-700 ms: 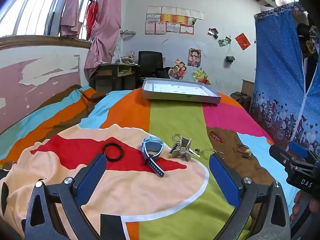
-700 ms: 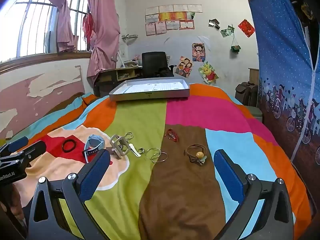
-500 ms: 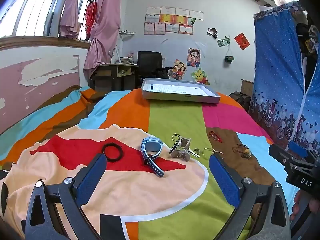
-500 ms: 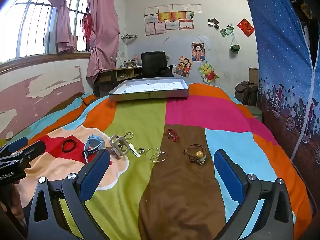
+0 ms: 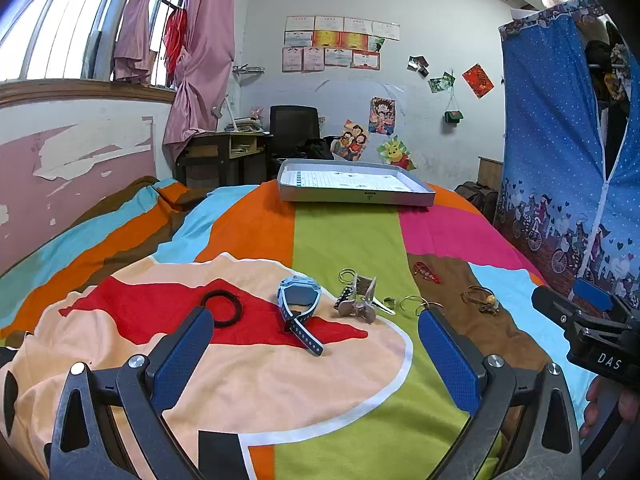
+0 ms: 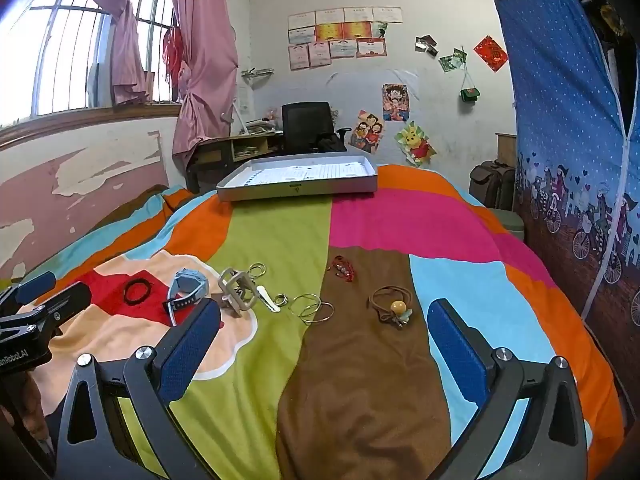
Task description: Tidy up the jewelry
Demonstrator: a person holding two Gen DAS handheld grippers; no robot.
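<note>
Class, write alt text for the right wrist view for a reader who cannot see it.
Open, empty right gripper above a striped bedspread strewn with jewelry: black hair tie, blue watch, wire bangles, red bracelet, brown beaded hair tie. A grey tray sits beyond.

Light-blue watch [image 5: 299,295], black hair tie [image 5: 221,308], multicoloured patchwork bedspread [image 5: 344,236], grey tray [image 5: 356,197].

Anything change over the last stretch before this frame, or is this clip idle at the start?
Nothing visibly changed. Both grippers, left and right, hang open and empty over the bedspread. The blue watch, black hair tie, bangles and grey tray lie where they were.
</note>
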